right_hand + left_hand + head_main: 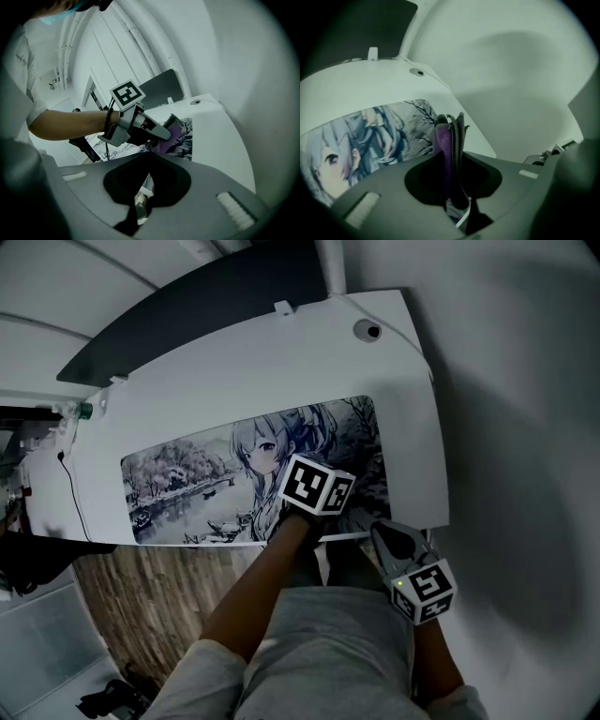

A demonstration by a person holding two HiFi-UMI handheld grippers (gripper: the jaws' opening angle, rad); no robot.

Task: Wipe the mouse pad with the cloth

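White walls close off the far and right sides of a white surface (281, 362) that carries the printed mouse pad (187, 484) lengthwise.

**Left tool.** The left tool (172, 127) has its jaws closed on the cloth (443, 145), a purple folded piece that stands upright between them and projects past the tips. In the head view, its marker cube sits over the pad's near edge, at about 5 o'clock on the pad. The right gripper view shows the cloth down at the pad's right end. Whether it presses on the print or hangs just above it cannot be told.

**Right tool.** The right tool (401, 545) waits off the surface's near right corner, at 4 o'clock from the pad. Its jaws are drawn together to a slit and grip nothing. It takes no part in the wipe.

**Surroundings.** A dark panel (187, 306) lies beyond the surface at 11 o'clock. A thin black cable (75, 493) drops over the left edge at 9 o'clock. Wood-grain floor (159, 606) shows below.

**Progress.**
- The cloth is gripped and brought to the pad, so pick-up is complete.
- The pad shows no streak or dust line, so the wiped area cannot be read.
- Judged from the tool's position at the right end, the long stretch toward 9 o'clock probably remains.
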